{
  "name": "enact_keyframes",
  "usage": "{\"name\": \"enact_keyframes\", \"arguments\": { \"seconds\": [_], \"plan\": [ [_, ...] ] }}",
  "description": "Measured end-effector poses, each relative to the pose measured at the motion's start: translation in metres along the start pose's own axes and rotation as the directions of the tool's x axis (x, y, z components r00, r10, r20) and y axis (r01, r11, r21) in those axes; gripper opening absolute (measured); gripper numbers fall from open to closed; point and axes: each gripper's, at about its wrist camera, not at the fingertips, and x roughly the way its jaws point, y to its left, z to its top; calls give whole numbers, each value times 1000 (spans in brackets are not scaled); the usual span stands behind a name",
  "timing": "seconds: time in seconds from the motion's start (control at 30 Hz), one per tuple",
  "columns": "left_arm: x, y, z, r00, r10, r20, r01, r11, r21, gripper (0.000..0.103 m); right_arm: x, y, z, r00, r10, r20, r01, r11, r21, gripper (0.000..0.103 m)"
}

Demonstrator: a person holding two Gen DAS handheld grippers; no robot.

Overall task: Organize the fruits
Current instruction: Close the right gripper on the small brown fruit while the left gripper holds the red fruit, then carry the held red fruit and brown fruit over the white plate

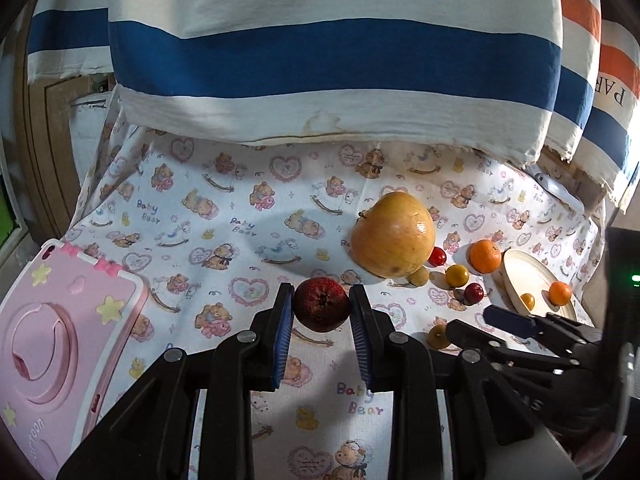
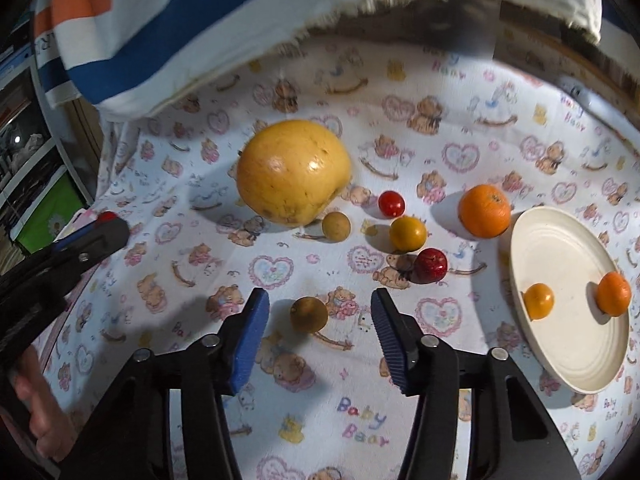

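Left gripper [image 1: 322, 310] pinches a dark red apple [image 1: 322, 309] above the bear-print cloth [image 1: 224, 216]; its underside is hidden. Over in the right view, right gripper [image 2: 320, 320] is spread around a brown longan [image 2: 308, 314], apart from the cream plate [image 2: 560, 360].

- I see a white cloth [image 2: 320, 368] printed with pink hearts, brown teddy bears and pastel "Baby Bear" lettering.
- The big round pomelo [image 2: 294, 172] is yellow-orange with small brown flecks.
- The dark red apple [image 1: 322, 309] sits between blue pads on my black left gripper [image 1: 322, 314].
- The round plate [image 2: 576, 356] is cream, carrying two small orange fruits.
- The striped towel [image 1: 332, 56] is white, blue and orange, lettered "PARIS" in navy.
- The pink tablet case [image 1: 60, 340] has pale yellow stars and pink bows.
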Motion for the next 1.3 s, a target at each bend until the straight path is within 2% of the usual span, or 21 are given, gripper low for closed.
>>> {"name": "enact_keyframes", "arguments": {
  "seconds": [0.27, 0.37, 0.4, 0.5, 0.77, 0.9, 0.97, 1.1, 1.3],
  "plan": [
    [-1, -1, 0, 1000, -6, -4, 6, 1000, -7, 27, 22, 4, -1, 997, 36, -70, -35, 999, 12, 38],
    [-1, -1, 1, 1000, -7, -5, 7, 1000, -12, 27, 25, 5, 0, 997, 37, -74, -36, 999, 18, 33],
    [-1, -1, 1, 1000, -6, -5, 6, 1000, -11, 27, 26, 5, 0, 997, 35, -75, -33, 999, 20, 28],
    [-1, 0, 1, 1000, -8, -5, 8, 1000, -11, 27, 28, 4, 0, 996, 35, -77, -32, 999, 32, 25],
    [-9, -6, 0, 999, -4, 32, 4, 1000, 20, 27, 4, -3, -5, 999, 27, -17, -26, 999, 22, 25],
    [-17, -13, -1, 998, -19, 58, 16, 999, 49, 27, -16, -7, -11, 999, 50, 10, -50, 998, 24, 25],
    [-20, -18, -2, 997, -26, 71, 21, 997, 72, 27, -25, -9, -15, 998, 53, 27, -54, 998, 24, 25],
    [-30, -31, -5, 993, -3, 121, -14, 990, 142, 27, -42, -12, -24, 997, 53, 57, -54, 998, 13, 25],
    [-40, -37, -7, 987, -35, 156, 10, 987, 160, 27, -69, -21, -35, 991, 49, 128, -51, 999, 14, 25]
  ]
}}
